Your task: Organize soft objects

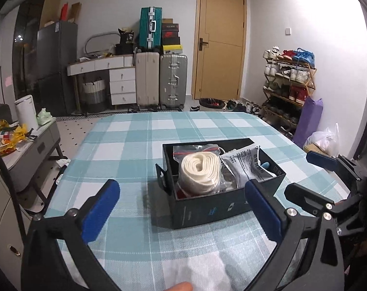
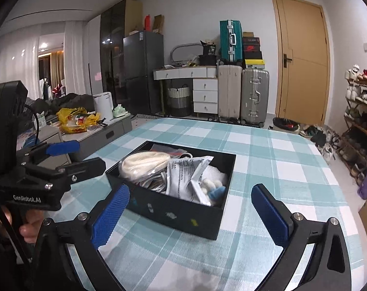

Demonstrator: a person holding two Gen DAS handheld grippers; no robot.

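Black box holds cream coil; possibly cotton balls.

One black box stands on the one checked table. In it lie one white coil, one grey printed packet and one red-topped clear bag. Far off stand three suitcases, one fridge and one door; one shoe rack stands far right.

The left gripper has black plastic arms, blue textured pads and silver screws. The right gripper looks the same. At the left of the right view, white letters read "GenRobot.AI", with bare skin below.
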